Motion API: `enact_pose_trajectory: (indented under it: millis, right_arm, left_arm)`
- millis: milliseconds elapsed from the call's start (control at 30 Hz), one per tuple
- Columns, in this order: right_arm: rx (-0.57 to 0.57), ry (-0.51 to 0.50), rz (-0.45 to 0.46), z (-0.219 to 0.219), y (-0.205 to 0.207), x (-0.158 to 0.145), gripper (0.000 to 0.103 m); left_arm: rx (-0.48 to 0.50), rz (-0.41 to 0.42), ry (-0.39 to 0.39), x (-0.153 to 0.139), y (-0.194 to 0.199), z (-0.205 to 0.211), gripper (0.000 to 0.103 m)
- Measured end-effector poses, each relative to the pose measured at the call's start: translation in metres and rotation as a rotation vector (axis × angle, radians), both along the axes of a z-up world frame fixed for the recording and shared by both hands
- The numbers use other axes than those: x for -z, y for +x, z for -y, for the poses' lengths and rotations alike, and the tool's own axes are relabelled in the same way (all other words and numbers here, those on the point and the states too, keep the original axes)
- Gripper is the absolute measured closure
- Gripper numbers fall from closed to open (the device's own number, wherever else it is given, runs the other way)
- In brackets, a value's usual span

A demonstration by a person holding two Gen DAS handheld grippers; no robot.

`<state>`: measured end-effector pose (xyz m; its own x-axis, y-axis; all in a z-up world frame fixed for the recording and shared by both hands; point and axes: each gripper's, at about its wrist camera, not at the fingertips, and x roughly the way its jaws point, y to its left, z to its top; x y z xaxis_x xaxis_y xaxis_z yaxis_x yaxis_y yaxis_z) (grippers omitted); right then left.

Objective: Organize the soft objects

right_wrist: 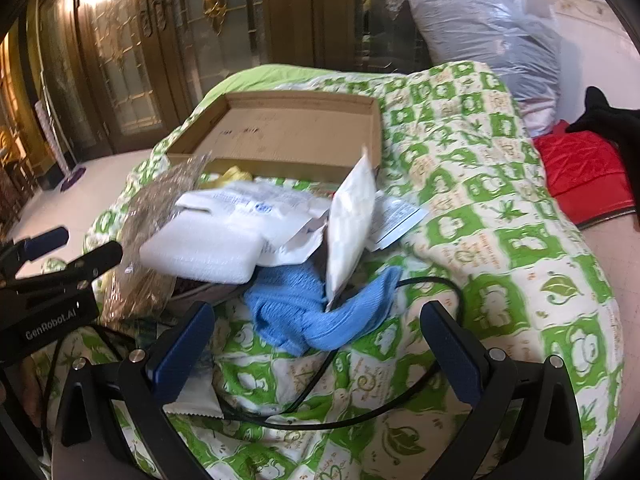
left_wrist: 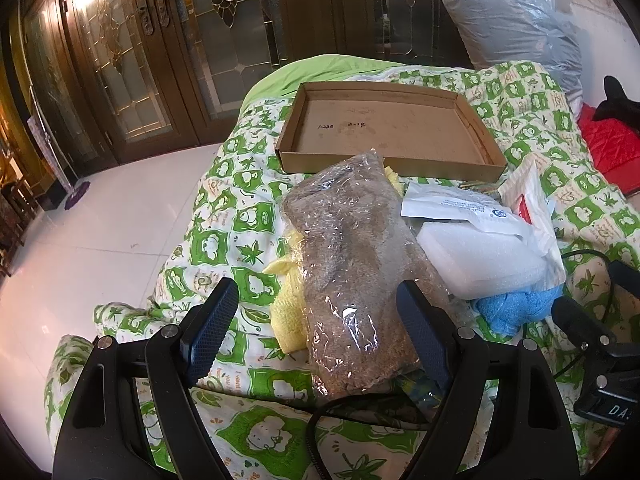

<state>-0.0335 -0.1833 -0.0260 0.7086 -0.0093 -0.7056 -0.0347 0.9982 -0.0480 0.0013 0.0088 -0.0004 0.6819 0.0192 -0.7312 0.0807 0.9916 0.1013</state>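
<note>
Green-and-white patterned bedding (left_wrist: pixel 224 216) carried a shallow cardboard tray (left_wrist: pixel 486 148) with a pile of soft things just in front of it. The left gripper (left_wrist: pixel 316 320) stood wide open around the near end of a brown towel in clear wrap (left_wrist: pixel 352 264), which lay over a yellow cloth (left_wrist: pixel 286 312). The right gripper (right_wrist: pixel 320 344) was also spread wide, empty, near the blue cloth (right_wrist: pixel 296 312) under a white foam pad (right_wrist: pixel 208 252).

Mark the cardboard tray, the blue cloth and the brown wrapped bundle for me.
cardboard tray (left_wrist: pixel 384 128): left wrist view, bare inner floor.
blue cloth (right_wrist: pixel 304 312): right wrist view, middle of the crumpled fabric.
brown wrapped bundle (left_wrist: pixel 352 272): left wrist view, centre of its plastic-covered top.
</note>
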Motion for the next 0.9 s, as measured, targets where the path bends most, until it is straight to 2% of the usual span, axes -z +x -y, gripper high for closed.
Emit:
enact_pose_trajectory:
  millis: [433, 500, 667, 900]
  right_arm:
    - [0.006, 0.005, -0.001, 0.002, 0.002, 0.001, 0.0]
    - [0.014, 0.011, 0.002, 0.004, 0.002, -0.001, 0.0]
    - [0.036, 0.036, -0.001, 0.011, 0.004, 0.0, 0.0]
    - [0.021, 0.05, -0.016, 0.011, 0.006, 0.001, 0.0]
  left_arm:
    - [0.0, -0.007, -0.012, 0.0, 0.0, -0.001, 0.021]
    - [-0.001, -0.025, -0.043, 0.001, 0.002, -0.004, 0.021]
    - [-0.03, -0.087, -0.18, 0.004, 0.008, -0.021, 0.021]
    - [0.014, -0.157, -0.204, 0.002, 0.026, -0.013, 0.021]
